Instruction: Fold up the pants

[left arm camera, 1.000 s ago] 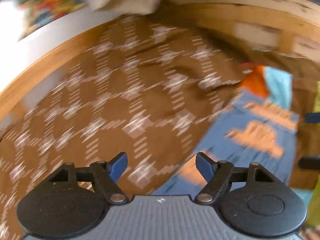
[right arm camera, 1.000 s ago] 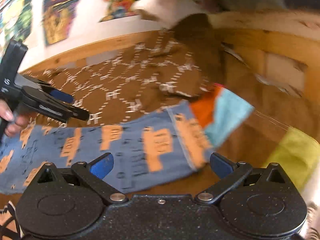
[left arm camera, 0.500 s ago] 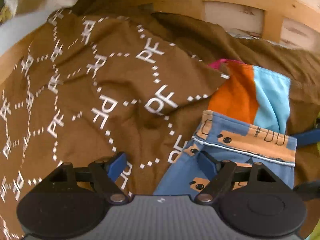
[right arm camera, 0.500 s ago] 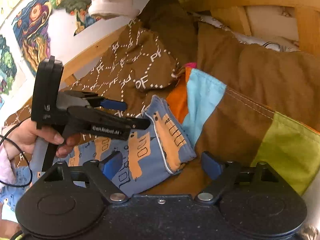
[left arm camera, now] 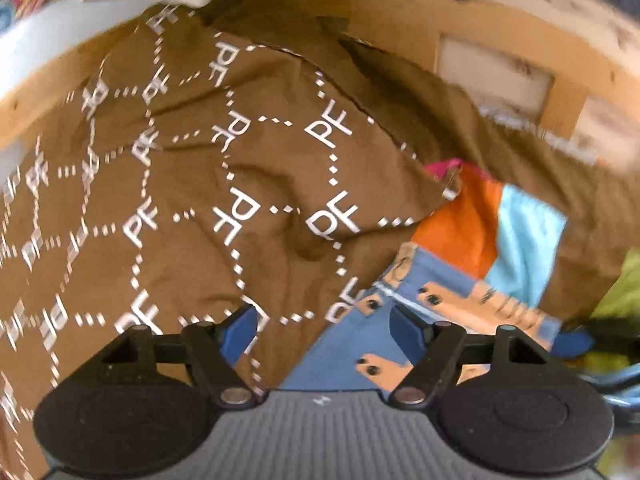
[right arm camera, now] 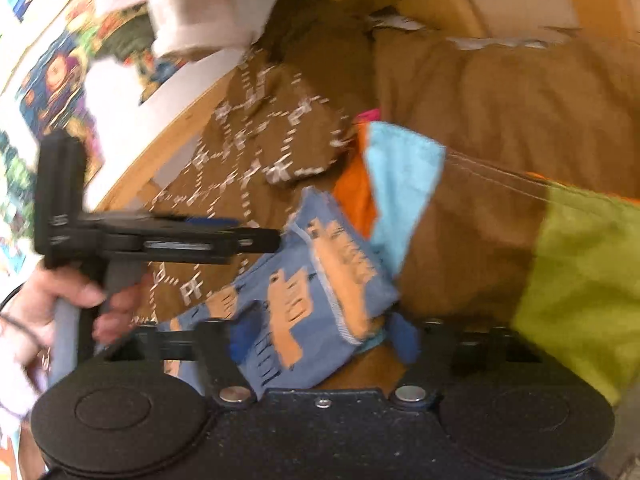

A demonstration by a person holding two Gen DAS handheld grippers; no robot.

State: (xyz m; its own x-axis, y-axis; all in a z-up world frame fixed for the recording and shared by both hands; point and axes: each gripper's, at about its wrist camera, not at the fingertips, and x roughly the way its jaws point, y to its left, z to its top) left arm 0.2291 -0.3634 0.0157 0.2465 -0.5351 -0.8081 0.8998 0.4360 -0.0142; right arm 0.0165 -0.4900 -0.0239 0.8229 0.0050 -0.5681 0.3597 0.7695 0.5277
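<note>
Pants [right arm camera: 304, 296]: light, limp knit, bunches easily; grab at hem band. R gripper [right arm camera: 324, 340] jaws just closing around hem; L gripper [left arm camera: 322, 322] wide, empty.

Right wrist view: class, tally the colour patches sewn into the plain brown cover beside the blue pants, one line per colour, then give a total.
Orange patch: 1
Light blue patch: 1
Lime green patch: 1
Pink patch: 1, only a sliver shows
Total: 4

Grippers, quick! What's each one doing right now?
Left gripper: open, holding nothing, over the pants.
Right gripper: jaws just closing around the pants' end; actual grip cannot be told.
</note>
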